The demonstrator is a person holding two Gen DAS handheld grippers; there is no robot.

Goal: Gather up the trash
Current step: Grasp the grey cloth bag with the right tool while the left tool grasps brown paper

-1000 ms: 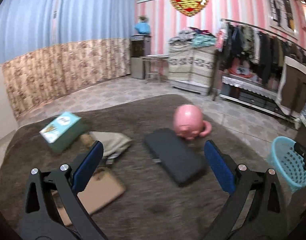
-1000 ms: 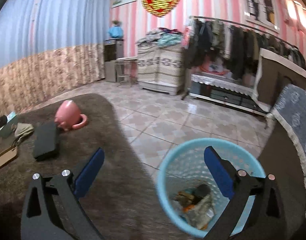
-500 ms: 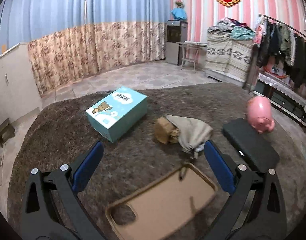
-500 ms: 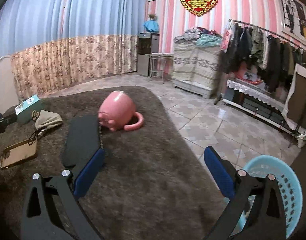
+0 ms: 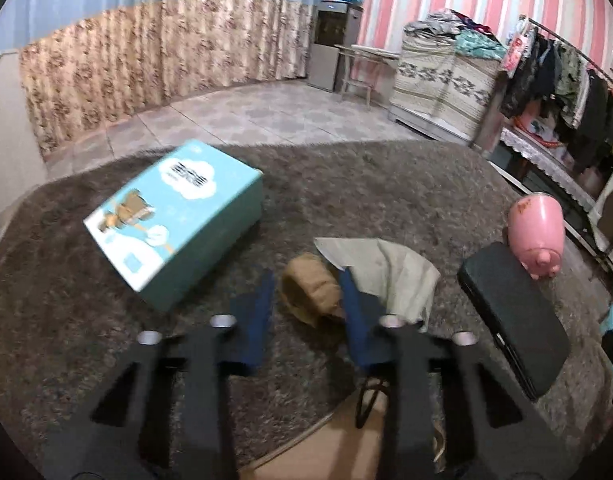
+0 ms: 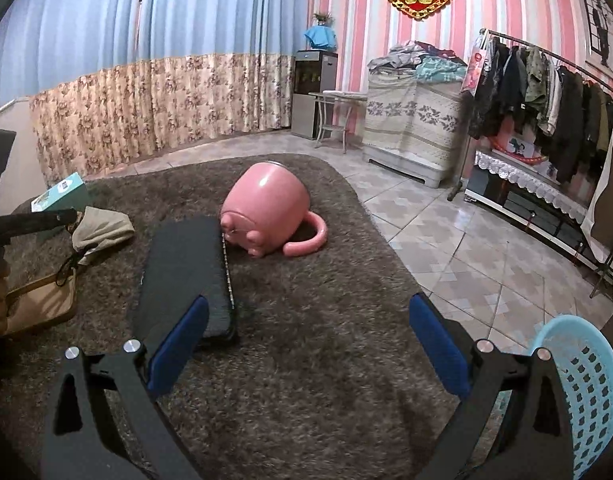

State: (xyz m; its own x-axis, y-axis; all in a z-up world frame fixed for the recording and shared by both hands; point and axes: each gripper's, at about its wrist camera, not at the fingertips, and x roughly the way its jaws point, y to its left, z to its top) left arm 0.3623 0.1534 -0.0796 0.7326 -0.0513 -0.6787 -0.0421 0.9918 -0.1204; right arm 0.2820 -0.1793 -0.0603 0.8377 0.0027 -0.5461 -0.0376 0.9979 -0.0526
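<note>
Item: brown crumpled wad (image 5: 312,294), mid-rug (image 5: 386,184). Left gripper (image 5: 306,300) jaws closing around it; we squeeze fully before lifting. Right gripper (image 6: 306,344) wide open, empty.

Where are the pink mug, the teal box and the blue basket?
pink mug (image 6: 266,204): right wrist view, its rounded side.
teal box (image 5: 174,212): left wrist view, its printed top face.
blue basket (image 6: 586,392): right wrist view, its perforated wall.
</note>
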